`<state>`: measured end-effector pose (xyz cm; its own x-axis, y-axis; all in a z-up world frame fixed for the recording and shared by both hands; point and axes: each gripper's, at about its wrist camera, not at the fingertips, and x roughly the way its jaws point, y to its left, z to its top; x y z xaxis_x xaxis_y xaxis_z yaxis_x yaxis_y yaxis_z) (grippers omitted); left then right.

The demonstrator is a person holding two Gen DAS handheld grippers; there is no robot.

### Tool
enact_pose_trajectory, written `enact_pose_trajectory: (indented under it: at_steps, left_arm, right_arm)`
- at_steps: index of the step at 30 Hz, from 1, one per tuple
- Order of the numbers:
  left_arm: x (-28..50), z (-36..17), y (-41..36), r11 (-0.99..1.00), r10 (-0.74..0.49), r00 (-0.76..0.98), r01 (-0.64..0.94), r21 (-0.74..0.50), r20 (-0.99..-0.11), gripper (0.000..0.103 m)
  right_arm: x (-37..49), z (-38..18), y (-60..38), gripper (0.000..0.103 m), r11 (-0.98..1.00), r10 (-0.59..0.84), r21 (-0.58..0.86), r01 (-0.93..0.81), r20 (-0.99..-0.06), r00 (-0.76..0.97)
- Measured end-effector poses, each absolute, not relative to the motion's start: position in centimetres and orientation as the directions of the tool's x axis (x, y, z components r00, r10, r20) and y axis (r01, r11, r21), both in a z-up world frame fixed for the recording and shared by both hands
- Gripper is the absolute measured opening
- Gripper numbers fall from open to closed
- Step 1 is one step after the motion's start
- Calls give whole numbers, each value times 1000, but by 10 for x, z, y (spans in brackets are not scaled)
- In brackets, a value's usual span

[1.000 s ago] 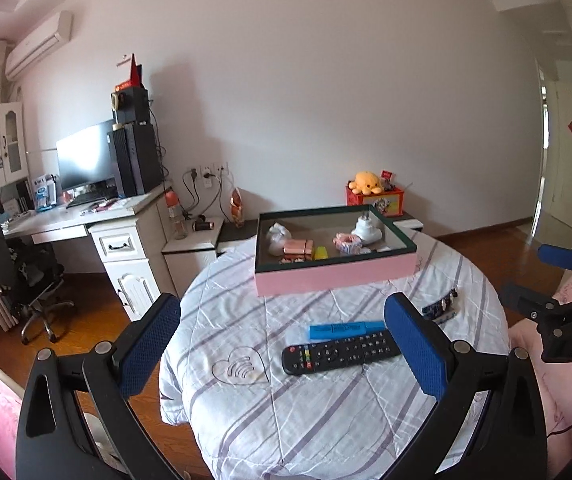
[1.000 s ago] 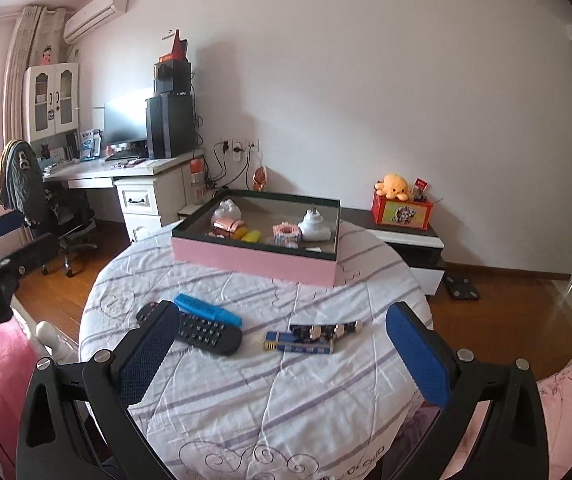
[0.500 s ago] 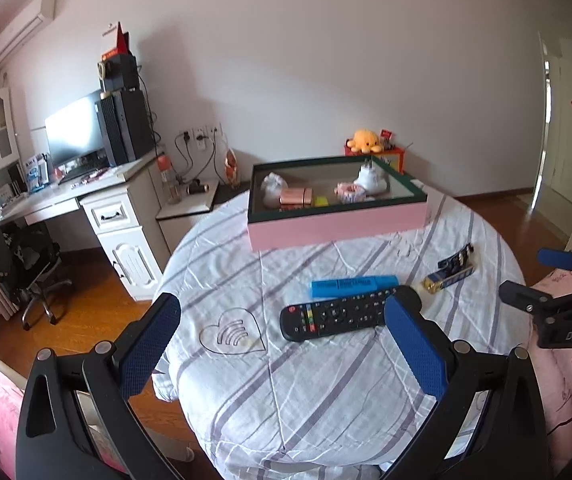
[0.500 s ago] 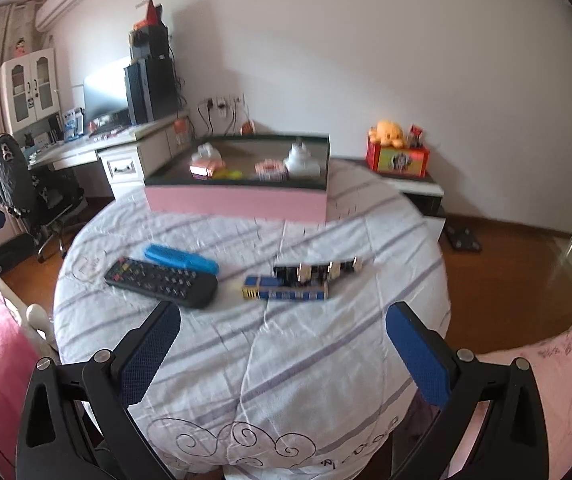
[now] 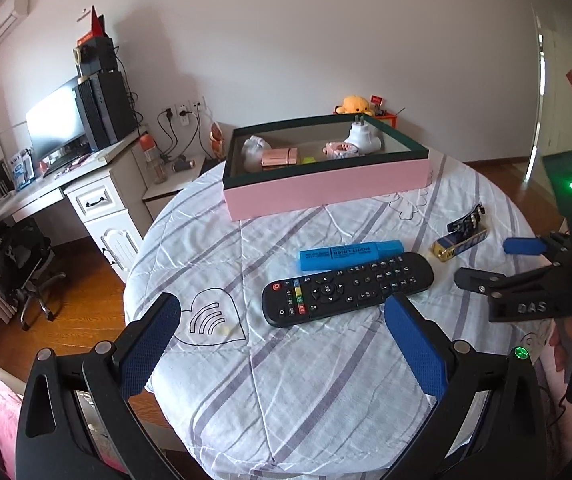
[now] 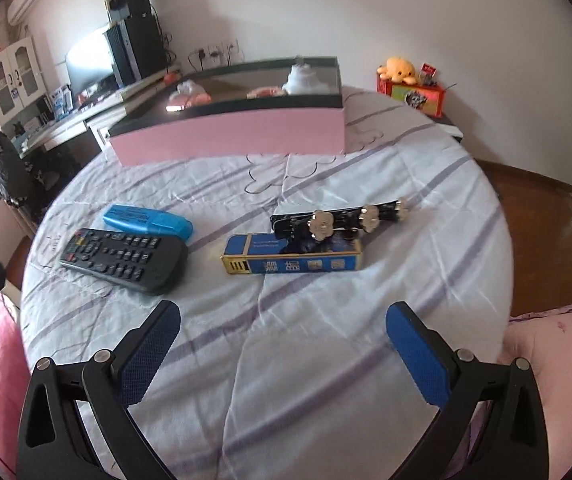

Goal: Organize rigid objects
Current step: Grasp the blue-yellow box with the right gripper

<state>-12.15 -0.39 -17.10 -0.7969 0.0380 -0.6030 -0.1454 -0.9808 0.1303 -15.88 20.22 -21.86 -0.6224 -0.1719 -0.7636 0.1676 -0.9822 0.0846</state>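
A round table with a striped cloth (image 5: 306, 380) (image 6: 306, 360) bears a black remote (image 5: 346, 288) (image 6: 124, 258), a blue highlighter (image 5: 350, 254) (image 6: 148, 220), a blue and gold box (image 5: 459, 244) (image 6: 292, 260) and a black hair clip with flowers (image 5: 466, 219) (image 6: 338, 218). A pink box with a dark rim (image 5: 326, 188) (image 6: 230, 134) at the back holds several small items. My left gripper (image 5: 282, 340) is open and empty, just before the remote. My right gripper (image 6: 282, 344) is open and empty, before the blue and gold box; it also shows in the left wrist view (image 5: 498, 262).
A white desk with a monitor and speakers (image 5: 66, 136) and an office chair (image 5: 10, 264) stand left of the table. A low cabinet with a yellow plush toy (image 6: 402, 70) is behind. Wooden floor lies around; pink fabric (image 6: 558, 344) is at the near right.
Both grippers have moved forward and down toward the table; the objects now look larger and closer. Both stay open and empty. Nothing on the table has moved.
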Motion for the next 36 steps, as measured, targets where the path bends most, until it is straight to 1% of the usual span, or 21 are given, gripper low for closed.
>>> enact_pose_trajectory:
  at_steps: [2, 7, 14, 16, 17, 19, 21, 23, 29, 36]
  left_arm:
    - [-125, -174, -6, -982, 37, -792, -143, 126, -609, 103]
    - [-135, -181, -10, -984, 37, -779, -138, 114, -626, 103]
    - [-146, -192, -8, -985, 46, -754, -144, 97, -655, 103]
    - [-147, -195, -4, -983, 55, -748, -155, 93, -662, 103]
    - [-148, -196, -3, -983, 61, -745, -161, 89, -664, 103]
    - [-151, -197, 1, -982, 77, -735, -172, 75, -673, 103]
    - [-156, -200, 5, -982, 92, -726, -181, 60, -682, 103]
    - [-161, -202, 9, -981, 103, -714, -190, 49, -692, 103]
    - [-170, -210, 27, -974, 105, -678, -217, 62, -727, 103]
    - [-171, -213, 44, -968, 101, -672, -235, 82, -734, 103]
  right_arm:
    - [-169, -221, 200, 103, -987, -136, 49, 156, -775, -618]
    - [-188, -225, 198, 103, -987, -112, 19, 158, -788, -605]
    - [-197, -226, 200, 103, -985, -132, 29, 173, -772, -622]
    - [-195, -227, 202, 100, -983, -130, 19, 181, -768, -627]
    - [-194, -226, 202, 95, -983, -129, 13, 184, -764, -633]
    - [-192, -226, 206, 91, -981, -136, 14, 193, -759, -636]
    - [-188, -226, 212, 84, -981, -145, 23, 193, -746, -650]
    - [-186, -226, 216, 84, -979, -165, 44, 197, -736, -656]
    - [-185, -227, 216, 84, -976, -178, 43, 212, -720, -670]
    - [-184, -226, 220, 84, -971, -212, 72, 229, -707, -675]
